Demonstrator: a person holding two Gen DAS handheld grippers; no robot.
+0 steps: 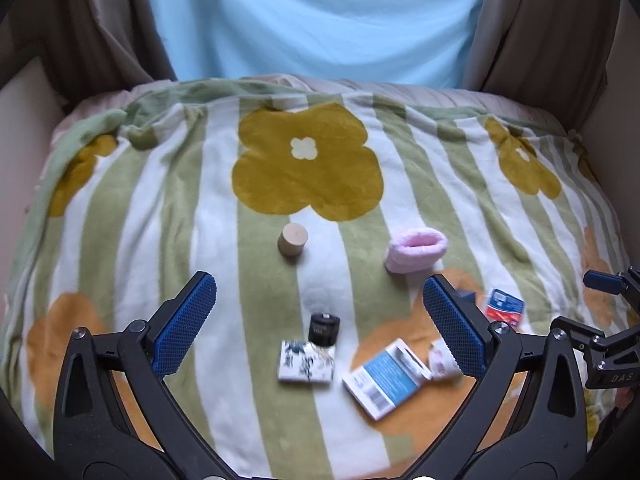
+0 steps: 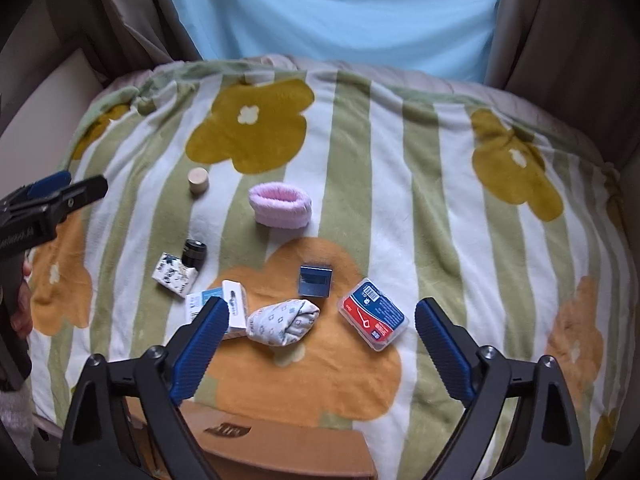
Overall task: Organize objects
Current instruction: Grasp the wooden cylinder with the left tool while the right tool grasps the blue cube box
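Small objects lie on a striped flower blanket (image 1: 224, 208). A tan wooden cylinder (image 1: 293, 239) and a pink fluffy band (image 1: 416, 249) lie farther away. A black cap (image 1: 324, 329) touches a white patterned box (image 1: 306, 366). A blue-white carton (image 1: 386, 378) lies beside a rolled patterned cloth (image 2: 283, 322). A dark blue square (image 2: 315, 280) and a red-blue plastic case (image 2: 374, 314) lie to the right. My left gripper (image 1: 318, 326) is open above the black cap. My right gripper (image 2: 322, 354) is open above the cloth.
A brown cardboard box (image 2: 280, 448) sits at the near edge below the right gripper. A light blue cloth (image 1: 312, 20) and beige curtains (image 1: 92, 28) hang behind the bed. The other gripper shows at the left edge of the right wrist view (image 2: 48, 200).
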